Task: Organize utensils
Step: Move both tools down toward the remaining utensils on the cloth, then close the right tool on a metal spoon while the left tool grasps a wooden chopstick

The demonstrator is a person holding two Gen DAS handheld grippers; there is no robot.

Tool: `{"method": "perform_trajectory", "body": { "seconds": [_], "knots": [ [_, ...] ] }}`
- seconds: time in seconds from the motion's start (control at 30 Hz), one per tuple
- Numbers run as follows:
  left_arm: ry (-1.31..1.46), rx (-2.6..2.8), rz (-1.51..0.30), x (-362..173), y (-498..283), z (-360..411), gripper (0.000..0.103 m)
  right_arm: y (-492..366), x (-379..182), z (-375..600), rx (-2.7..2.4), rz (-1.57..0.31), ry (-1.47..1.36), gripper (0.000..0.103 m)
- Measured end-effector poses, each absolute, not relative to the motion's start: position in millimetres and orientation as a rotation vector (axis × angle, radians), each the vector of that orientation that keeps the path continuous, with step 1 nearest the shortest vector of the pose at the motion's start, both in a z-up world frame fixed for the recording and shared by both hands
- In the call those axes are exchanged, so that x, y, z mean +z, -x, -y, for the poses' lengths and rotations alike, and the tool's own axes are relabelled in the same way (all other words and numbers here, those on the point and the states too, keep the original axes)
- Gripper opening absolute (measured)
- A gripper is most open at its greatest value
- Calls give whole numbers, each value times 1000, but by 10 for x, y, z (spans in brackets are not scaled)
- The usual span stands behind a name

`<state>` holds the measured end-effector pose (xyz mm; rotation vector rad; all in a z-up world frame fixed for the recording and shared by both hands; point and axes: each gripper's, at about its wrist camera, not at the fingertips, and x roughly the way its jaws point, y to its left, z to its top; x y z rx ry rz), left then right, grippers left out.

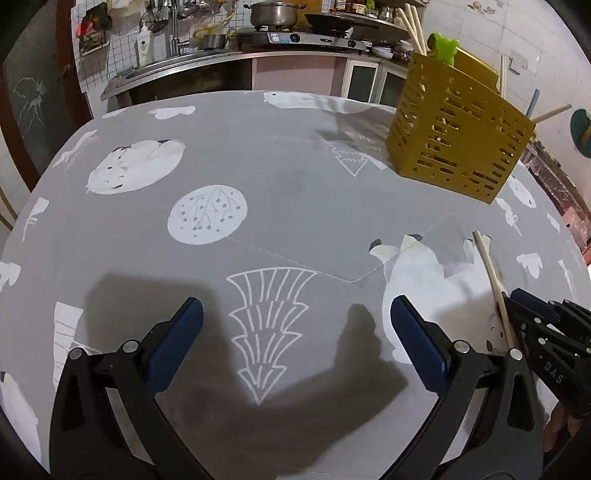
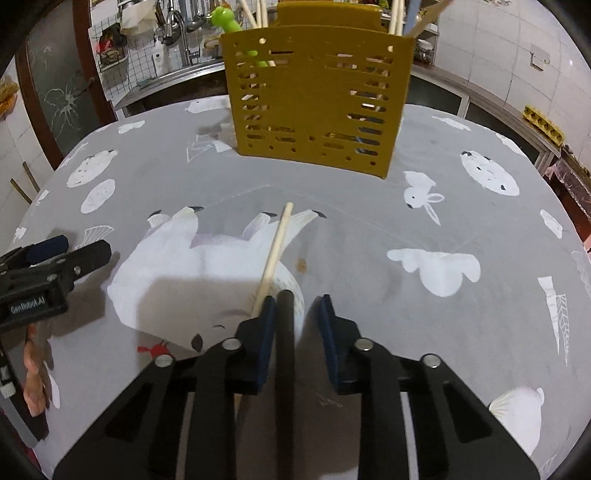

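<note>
Lying by the narrowly parted right tongs (image 2: 297,300) — one chopstick (image 2: 275,251) on the tablecloth (image 2: 369,229).

Table (image 2: 369,229): bears holder and chopstick.
Holder (image 2: 314,96): far side, upright, utensils inside.
Chopstick (image 2: 275,251): before holder, lying apart.
Counter (image 1: 221,61): behind table.

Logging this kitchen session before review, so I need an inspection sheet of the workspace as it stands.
Surface: table under grey animal-print cloth, small brown stain.
Job's things: yellow slotted holder upright at the far side, holding chopsticks and a green utensil; one chopstick loose.
Clutter: nothing seen.
Grippers: right gripper narrowed around the chopstick, firm grip unclear; left gripper wide open, empty.
Cables: nothing seen.
Surroundings: kitchen counter, sink, stove with pot, tiled walls.
</note>
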<state>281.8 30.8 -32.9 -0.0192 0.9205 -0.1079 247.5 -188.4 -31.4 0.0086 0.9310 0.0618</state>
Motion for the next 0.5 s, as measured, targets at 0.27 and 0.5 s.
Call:
{"method": "perform_trajectory", "body": {
  "seconds": [0.27,0.5],
  "knots": [
    [-40,-143,-881,-180,-2740,-2,98,-2503,-299,1968,89,-931,-45,10],
    [-27,-200,-893,-121,-2791,368,98,-2448,-216,2413,12,-898,-102,10]
  ]
}}
